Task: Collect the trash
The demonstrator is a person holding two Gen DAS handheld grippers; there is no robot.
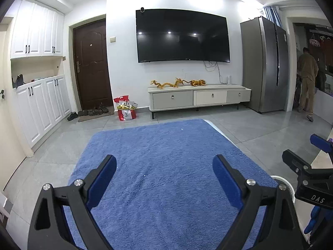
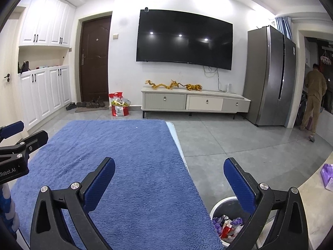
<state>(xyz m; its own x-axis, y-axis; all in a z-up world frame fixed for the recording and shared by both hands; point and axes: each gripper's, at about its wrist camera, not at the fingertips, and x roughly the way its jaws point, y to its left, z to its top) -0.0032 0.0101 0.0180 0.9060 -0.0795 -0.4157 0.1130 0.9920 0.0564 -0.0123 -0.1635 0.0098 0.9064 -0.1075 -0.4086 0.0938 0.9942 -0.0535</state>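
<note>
A white bin [image 2: 220, 206] stands by the right edge of a table covered in a blue towel [image 2: 116, 166]; inside it lie crumpled wrappers [image 2: 226, 227], purple, red and white. My right gripper [image 2: 169, 166] is open and empty, its right finger over the bin's rim. My left gripper [image 1: 164, 164] is open above the blue towel [image 1: 166, 156], holding nothing. The bin's rim [image 1: 286, 184] peeks out behind its right finger. A few tiny white specks [image 1: 182, 129] dot the towel. The other gripper shows at each view's edge.
A purple packet [image 2: 327, 175] lies on a beige surface at the right. Beyond the table are grey floor tiles, a TV cabinet [image 2: 195, 102], a red bag [image 2: 119, 106] by the door, a fridge [image 2: 270, 77], and a person [image 2: 314, 98] standing in the far doorway.
</note>
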